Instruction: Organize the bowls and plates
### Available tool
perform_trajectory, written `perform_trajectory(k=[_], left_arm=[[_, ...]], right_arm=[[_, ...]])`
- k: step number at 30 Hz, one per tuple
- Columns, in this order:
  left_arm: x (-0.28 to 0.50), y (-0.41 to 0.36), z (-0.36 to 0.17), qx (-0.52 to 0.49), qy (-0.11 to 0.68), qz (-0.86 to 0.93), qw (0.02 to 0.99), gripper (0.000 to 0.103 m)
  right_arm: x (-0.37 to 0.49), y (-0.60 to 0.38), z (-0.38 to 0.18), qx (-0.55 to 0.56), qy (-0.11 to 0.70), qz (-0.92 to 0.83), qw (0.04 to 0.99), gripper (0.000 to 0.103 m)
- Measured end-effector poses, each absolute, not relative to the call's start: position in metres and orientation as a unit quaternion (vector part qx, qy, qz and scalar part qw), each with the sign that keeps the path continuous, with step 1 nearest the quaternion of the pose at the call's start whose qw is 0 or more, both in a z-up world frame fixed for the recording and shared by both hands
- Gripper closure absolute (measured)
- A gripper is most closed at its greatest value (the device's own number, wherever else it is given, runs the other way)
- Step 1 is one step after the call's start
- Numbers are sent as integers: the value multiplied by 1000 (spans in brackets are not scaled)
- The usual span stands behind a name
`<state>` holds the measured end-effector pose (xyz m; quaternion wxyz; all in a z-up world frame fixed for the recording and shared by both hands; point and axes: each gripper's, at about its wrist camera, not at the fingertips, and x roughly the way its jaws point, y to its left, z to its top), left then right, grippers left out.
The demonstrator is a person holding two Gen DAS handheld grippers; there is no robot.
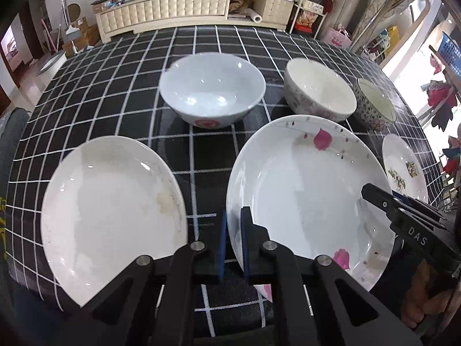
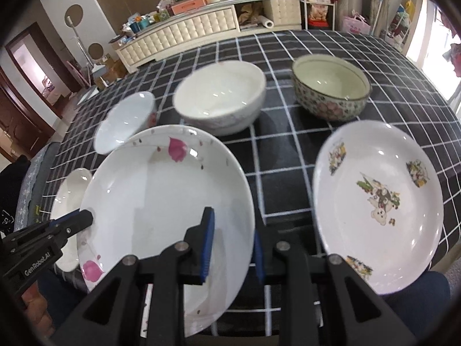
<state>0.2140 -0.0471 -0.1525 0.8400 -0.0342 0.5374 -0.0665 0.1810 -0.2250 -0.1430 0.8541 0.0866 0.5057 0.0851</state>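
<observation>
A white plate with pink petals [image 1: 305, 190] [image 2: 161, 199] sits at the table's front middle. My left gripper [image 1: 234, 230] straddles its left rim, blue pads on either side, closed on the rim. My right gripper [image 2: 234, 242] straddles its right rim, one pad inside, one outside. A plain white plate [image 1: 112, 216] [image 2: 70, 201] lies to the left; a cartoon-print plate [image 2: 377, 201] [image 1: 403, 167] lies to the right. Behind stand a white bowl with a red mark [image 1: 211, 89] [image 2: 126, 121], a cream bowl [image 1: 319, 89] [image 2: 220, 95] and a flowered bowl [image 2: 331, 89] [image 1: 374, 103].
The table wears a black cloth with white grid lines [image 1: 121, 86]. A cream cabinet [image 1: 190, 8] stands beyond the far edge. The near table edge is close below both grippers.
</observation>
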Motion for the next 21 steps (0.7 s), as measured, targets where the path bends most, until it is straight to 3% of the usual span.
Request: perform_trajectory(k=[21], left_arm=[[167, 82, -135, -84, 532, 30, 842, 95]], right_arm=[[191, -96, -143, 53, 517, 191, 833, 74]])
